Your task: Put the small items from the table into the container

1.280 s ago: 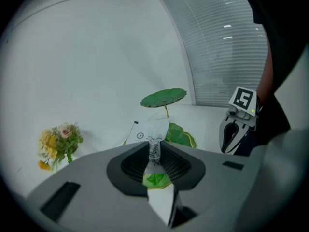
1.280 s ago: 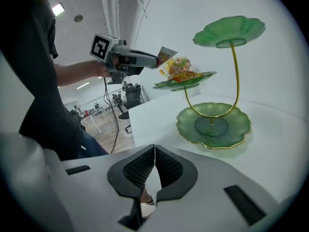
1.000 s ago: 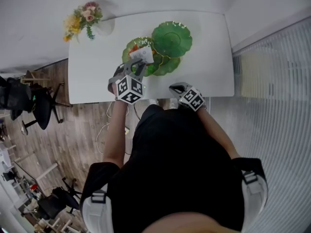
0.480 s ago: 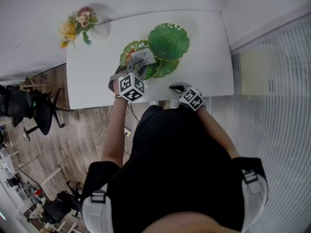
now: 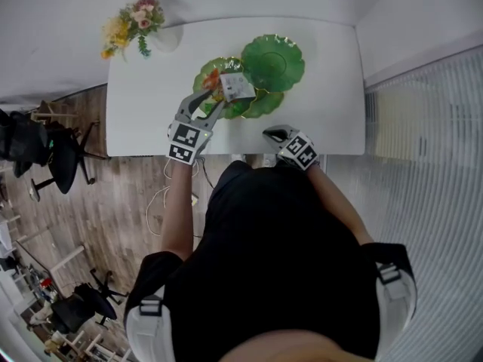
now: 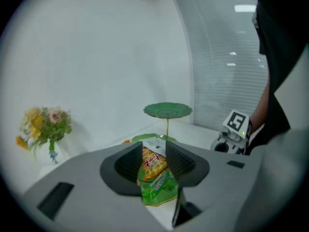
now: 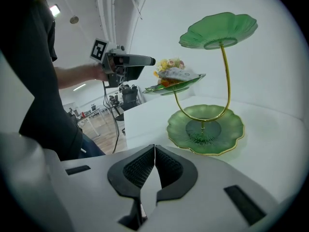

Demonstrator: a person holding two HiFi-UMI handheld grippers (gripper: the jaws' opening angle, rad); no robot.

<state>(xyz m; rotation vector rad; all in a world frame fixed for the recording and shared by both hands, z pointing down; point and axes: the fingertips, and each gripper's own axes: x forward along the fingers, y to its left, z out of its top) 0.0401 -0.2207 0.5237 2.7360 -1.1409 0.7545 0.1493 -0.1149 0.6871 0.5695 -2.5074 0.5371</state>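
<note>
A green three-tier leaf stand with a gold stem stands on the white table (image 5: 147,104): top tier (image 5: 273,61), middle tier (image 5: 202,74), bottom tier (image 5: 266,105). Snack packets lie on the middle tier, among them an orange and green one (image 6: 153,166) and a white-labelled one (image 5: 235,87). My left gripper (image 5: 206,98) points at that tier from the front left. Its jaws are opening, and the packet shows in the gap without being pressed. My right gripper (image 5: 273,133) rests shut and empty at the table's front edge, facing the bottom tier (image 7: 205,127).
A vase of flowers (image 5: 137,23) stands at the table's far left corner. The stand's gold stem (image 7: 227,76) arches over the bottom tier. Wooden floor, cables and office chairs (image 5: 45,157) lie beyond the table's left side.
The left gripper's jaws have spread and it has drawn back toward the front left and rolled. The white-labelled packet it carried now lies on the middle tier. The right gripper has stayed put.
</note>
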